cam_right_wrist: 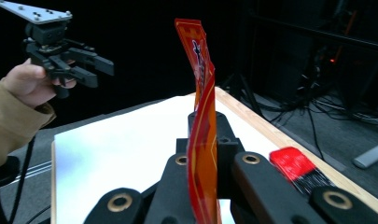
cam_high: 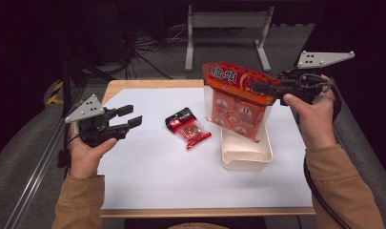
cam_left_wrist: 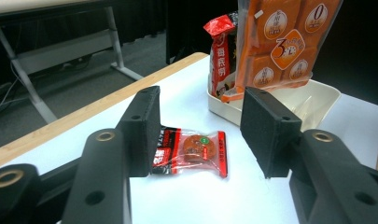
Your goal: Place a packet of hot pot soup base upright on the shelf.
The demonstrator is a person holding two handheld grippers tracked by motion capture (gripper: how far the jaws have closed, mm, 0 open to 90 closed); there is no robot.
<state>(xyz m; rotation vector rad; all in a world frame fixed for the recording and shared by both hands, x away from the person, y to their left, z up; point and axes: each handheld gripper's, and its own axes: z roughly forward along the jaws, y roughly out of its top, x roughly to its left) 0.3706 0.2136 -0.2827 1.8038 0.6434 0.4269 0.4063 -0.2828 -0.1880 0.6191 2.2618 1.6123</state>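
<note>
A: Where is the orange bag?
B: Pinched at its top edge in the right gripper, hanging over the cream tray.
A: And the left gripper?
B: Parted, empty, nearer the small red packet, which lies ahead of it.

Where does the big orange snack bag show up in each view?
High view: orange bag right of centre, hanging over the tray, pinched by the right claw.
Left gripper view: top right, above the tray.
Right gripper view: edge-on at centre, between the jaws.
Shared landmark: the white sheet.
</note>
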